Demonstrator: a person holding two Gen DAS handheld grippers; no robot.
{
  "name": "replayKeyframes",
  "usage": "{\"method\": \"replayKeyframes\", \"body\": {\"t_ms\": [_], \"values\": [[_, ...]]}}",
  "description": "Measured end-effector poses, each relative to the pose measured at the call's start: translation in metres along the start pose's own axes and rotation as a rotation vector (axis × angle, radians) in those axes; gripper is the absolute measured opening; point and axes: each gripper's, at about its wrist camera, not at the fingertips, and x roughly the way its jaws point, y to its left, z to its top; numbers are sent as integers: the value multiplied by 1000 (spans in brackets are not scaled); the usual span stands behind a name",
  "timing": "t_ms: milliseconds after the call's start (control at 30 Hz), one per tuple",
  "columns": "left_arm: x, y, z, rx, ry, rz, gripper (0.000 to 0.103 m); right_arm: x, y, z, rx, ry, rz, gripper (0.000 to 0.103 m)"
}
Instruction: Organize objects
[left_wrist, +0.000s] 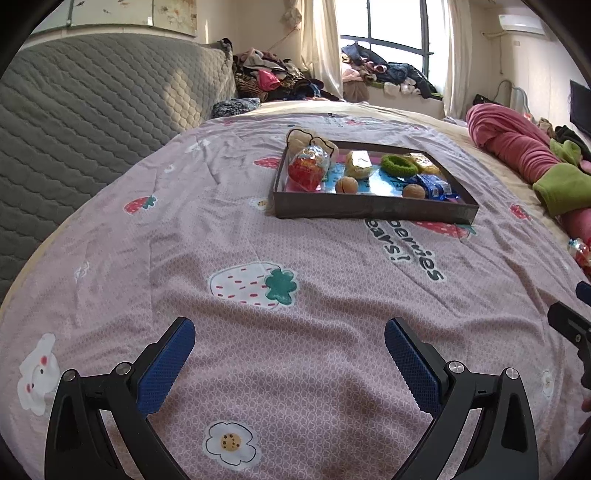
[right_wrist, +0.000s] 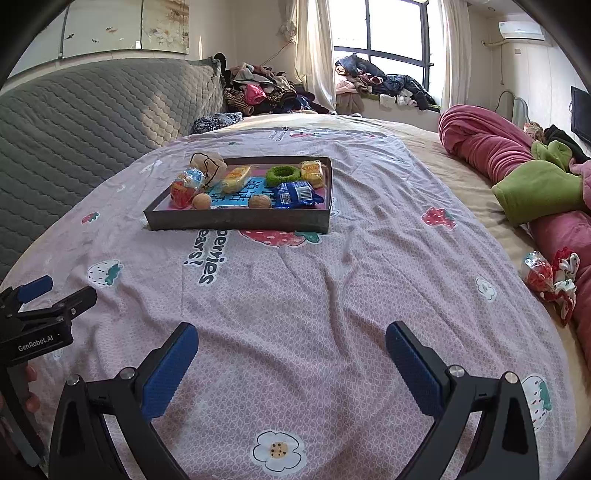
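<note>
Both grippers hang above the bed (right_wrist: 332, 295) with nothing between their fingers. The left gripper (left_wrist: 290, 354) is spread wide, and so is the right gripper (right_wrist: 291, 356); each is released.

From the right wrist view, the tray (right_wrist: 236, 219) sits on the pink sheet at about 11 o'clock, well apart from the grippers. In it lie two walnuts (right_wrist: 202, 201) near the front wall, a blue packet (right_wrist: 295, 194), a green ring (right_wrist: 279, 175), yellow wrapped snacks (right_wrist: 236, 178) and a red-and-clear wrapped sweet (right_wrist: 184, 188) at its left end. A beige thing with a dark cord (right_wrist: 207, 162) rests at the far left corner (what it is cannot be made out).

At 3 o'clock a second wrapped sweet (right_wrist: 537, 271) lies at the sheet's edge, touching a red-and-white patterned cloth (right_wrist: 565, 280) partly hidden against the rolled pink blanket (right_wrist: 487, 144). In the left wrist view this sweet is cut off by the frame edge.
</note>
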Motion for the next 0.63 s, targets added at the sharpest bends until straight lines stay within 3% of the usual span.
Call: {"method": "replayKeyframes", "body": {"t_ms": [633], "values": [[15, 2, -6, -9, -1, -39, 102, 14, -2, -9, -8, 29, -18, 102]]}}
